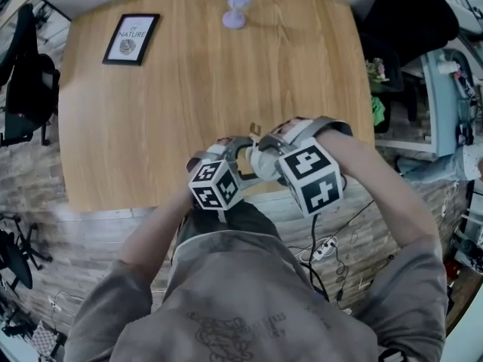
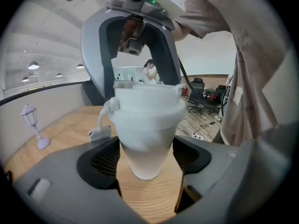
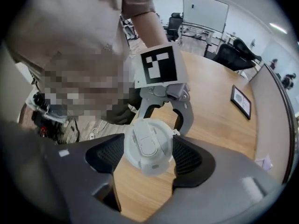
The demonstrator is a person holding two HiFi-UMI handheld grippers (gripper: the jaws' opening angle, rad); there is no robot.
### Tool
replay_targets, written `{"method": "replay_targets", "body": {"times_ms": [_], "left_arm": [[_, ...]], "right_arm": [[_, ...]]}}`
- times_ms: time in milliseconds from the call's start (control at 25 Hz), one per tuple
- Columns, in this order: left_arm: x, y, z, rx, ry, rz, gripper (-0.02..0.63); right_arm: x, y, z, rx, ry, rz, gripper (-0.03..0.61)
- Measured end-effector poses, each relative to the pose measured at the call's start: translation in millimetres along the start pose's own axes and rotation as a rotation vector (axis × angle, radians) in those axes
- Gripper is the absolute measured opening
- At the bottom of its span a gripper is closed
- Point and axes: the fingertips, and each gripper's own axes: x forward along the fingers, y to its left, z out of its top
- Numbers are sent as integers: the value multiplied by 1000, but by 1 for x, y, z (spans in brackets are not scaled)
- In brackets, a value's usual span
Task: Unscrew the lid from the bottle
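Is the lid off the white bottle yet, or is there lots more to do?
Not off yet. Done: the left gripper is clamped on the tapered white plastic bottle, holding it firm. In hand: the right gripper grips the round white lid from above, set for twisting. Left: the lid sits on top of the bottle, so it must be turned loose and lifted away.
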Motion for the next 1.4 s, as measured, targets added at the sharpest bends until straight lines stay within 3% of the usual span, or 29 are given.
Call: {"method": "replay_targets", "body": {"times_ms": [360, 600, 840, 1000, 1080, 1400], "left_arm": [[-2, -2, -1, 25, -12, -33, 350], [-1, -2, -2, 20, -14, -62, 350], [-1, -8, -3, 41, -12, -92, 350], [-1, -10, -3, 36, -14, -95, 350], [-1, -10, -4, 35, -11, -97, 348], [-3, -3, -8, -51, -28, -55, 348]], "right_arm": [[1, 8, 1, -414, 82, 80, 336], [3, 9, -1, -665, 198, 128, 337], [5, 19, 1, -806, 242, 140, 337], [5, 21, 3, -804, 235, 130, 337], [7, 22, 4, -750, 224, 120, 339], [-6, 16, 19, -304, 0, 15, 380]]}}
